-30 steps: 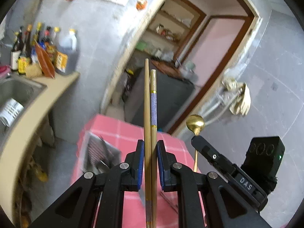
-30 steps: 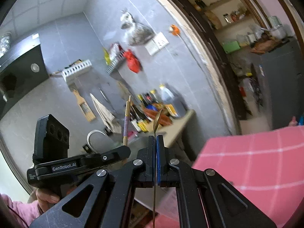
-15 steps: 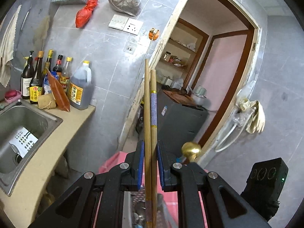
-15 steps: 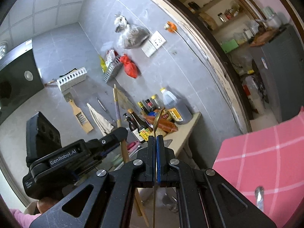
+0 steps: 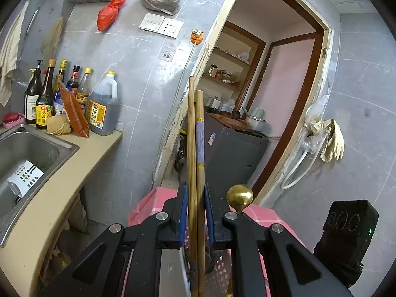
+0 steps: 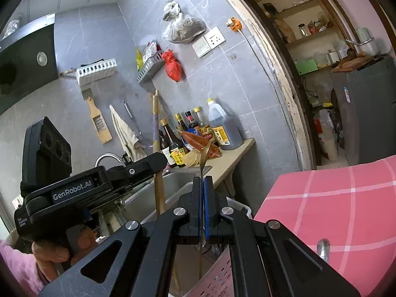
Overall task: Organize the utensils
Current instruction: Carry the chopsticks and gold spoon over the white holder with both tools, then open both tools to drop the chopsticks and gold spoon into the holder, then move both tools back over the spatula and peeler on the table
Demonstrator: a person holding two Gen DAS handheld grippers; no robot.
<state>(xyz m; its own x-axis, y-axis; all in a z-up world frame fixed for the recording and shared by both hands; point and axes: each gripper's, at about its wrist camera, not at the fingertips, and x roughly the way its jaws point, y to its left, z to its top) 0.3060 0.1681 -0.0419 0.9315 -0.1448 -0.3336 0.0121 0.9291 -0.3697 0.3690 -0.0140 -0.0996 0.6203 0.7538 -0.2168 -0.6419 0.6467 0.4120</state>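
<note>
My left gripper (image 5: pixel 195 193) is shut on a pair of wooden chopsticks (image 5: pixel 195 133), one with a purple band, held upright. My right gripper (image 6: pixel 203 183) is shut on a thin gold spoon (image 6: pixel 205 153), seen edge-on; its round gold bowl (image 5: pixel 239 196) shows in the left wrist view, just right of the left jaws. The left gripper (image 6: pixel 138 170) and the chopsticks (image 6: pixel 157 148) also show at the left of the right wrist view. A pink perforated basket (image 6: pixel 220 274) lies below both grippers; the utensils' lower ends reach down into it.
A table with a pink checked cloth (image 6: pixel 334 198) is at the right, with a metal utensil end (image 6: pixel 323 246) on it. A steel sink (image 5: pixel 29 153) and counter with sauce bottles (image 5: pixel 74 104) are to the left. A doorway (image 5: pixel 259 99) is straight on.
Both grippers have tilted upward and drawn back over the basket. The view has swung from the table up to the wall and doorway. Both grips are unchanged.
</note>
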